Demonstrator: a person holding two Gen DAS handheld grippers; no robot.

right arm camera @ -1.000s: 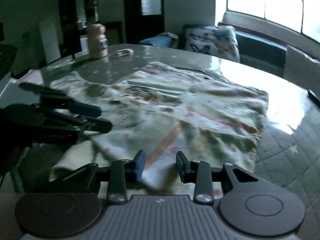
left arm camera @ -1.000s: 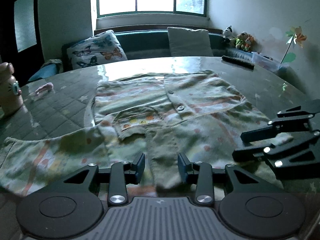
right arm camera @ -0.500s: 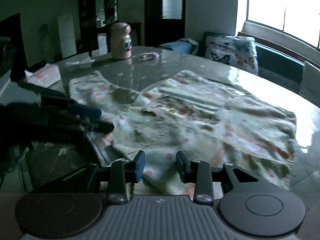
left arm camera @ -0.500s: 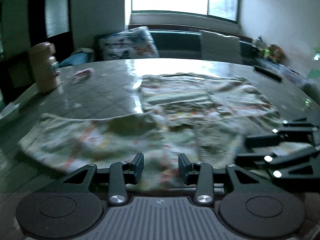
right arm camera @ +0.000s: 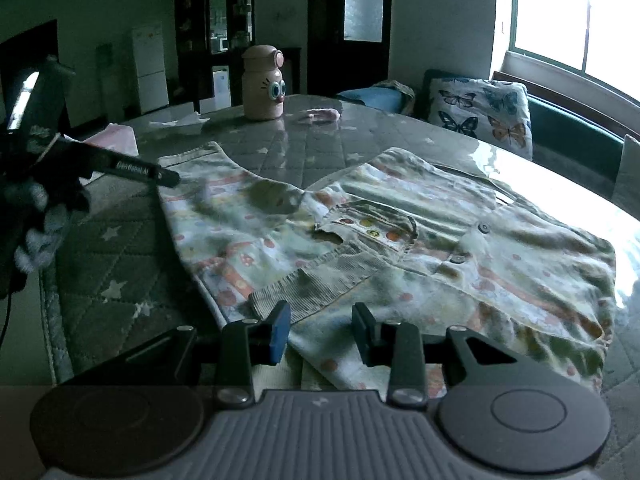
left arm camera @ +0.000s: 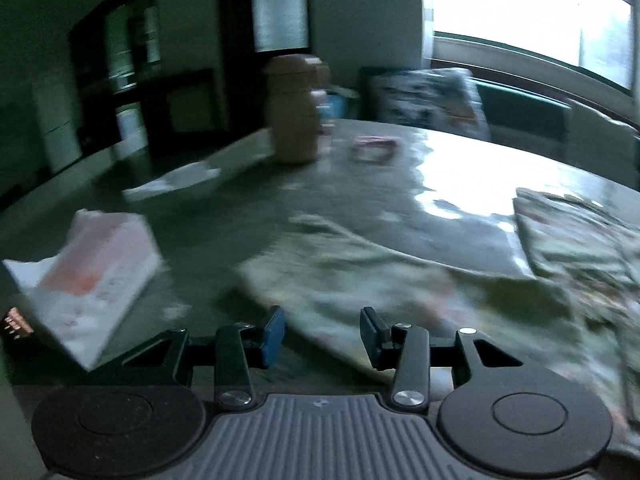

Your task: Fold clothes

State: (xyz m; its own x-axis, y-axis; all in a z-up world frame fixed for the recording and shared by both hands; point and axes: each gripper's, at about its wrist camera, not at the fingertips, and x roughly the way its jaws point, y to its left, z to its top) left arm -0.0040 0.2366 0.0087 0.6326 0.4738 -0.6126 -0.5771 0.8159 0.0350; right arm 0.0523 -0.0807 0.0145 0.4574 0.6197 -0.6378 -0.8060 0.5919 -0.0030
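With the shirt (right arm camera: pixel 400 248) spread on the counter (right arm camera: pixel 120 272) before the bottle (right arm camera: pixel 264 84), both claws, left (left arm camera: pixel 322 336) and right (right arm camera: pixel 320 334), gape empty; a shallow pinch at its hem risks bunching.

Dim, window-lit; left view motion-blurred

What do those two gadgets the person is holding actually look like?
Both are black. Each gripper, left and right, has two short fingers with blue pads, silver rivets on linked bars, two round discs and a grey ribbed plate. Seen from the right wrist, the left one carries white lettering, too small to read, and a thin dark cable hangs near it.
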